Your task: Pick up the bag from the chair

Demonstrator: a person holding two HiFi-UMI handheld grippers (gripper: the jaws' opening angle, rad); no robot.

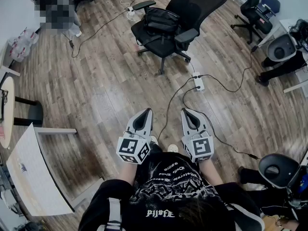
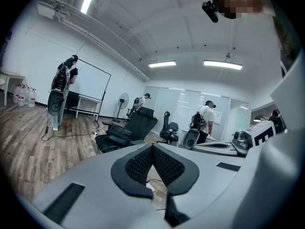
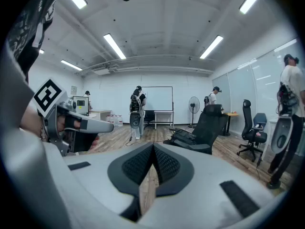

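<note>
Holding the left gripper (image 1: pixel 147 110) and the right gripper (image 1: pixel 185 110) side by side, close together yet not touching, both aimed forward and a little downward over the wooden floor (image 1: pixel 96 81). Clenched, in both cases: mesh pads (image 2: pixel 140 163) pressed tip to tip in each gripper view, with nothing caught between them. Well ahead of both tips and far out of reach, finding the bag (image 1: pixel 162 19), black and slumped on the seat of the black office chair (image 1: pixel 199 4), between its two armrests and in front of the backrest. Looking along the left gripper (image 2: pixel 153 147), placing the bag (image 2: pixel 116 135) just above and to the left of the closed tips. Looking along the right gripper (image 3: pixel 153 147), placing the bag (image 3: pixel 185 137) just above and to the right of them, so roughly straight ahead of the gap between the two tools. Between tools and chair, crossing bare boards with a white power strip (image 1: pixel 198 81) and a dark cable (image 1: pixel 168 109) running back toward the gap between the grippers. Beyond the chair and off to the right of the right gripper, noting a second office chair (image 1: pixel 255 11). Far ahead and to the left of the left gripper, noting a person (image 2: pixel 62 97) standing beside a whiteboard (image 2: pixel 93 86). Near the left side of the left gripper, passing a white tabletop (image 1: pixel 33 177).
</note>
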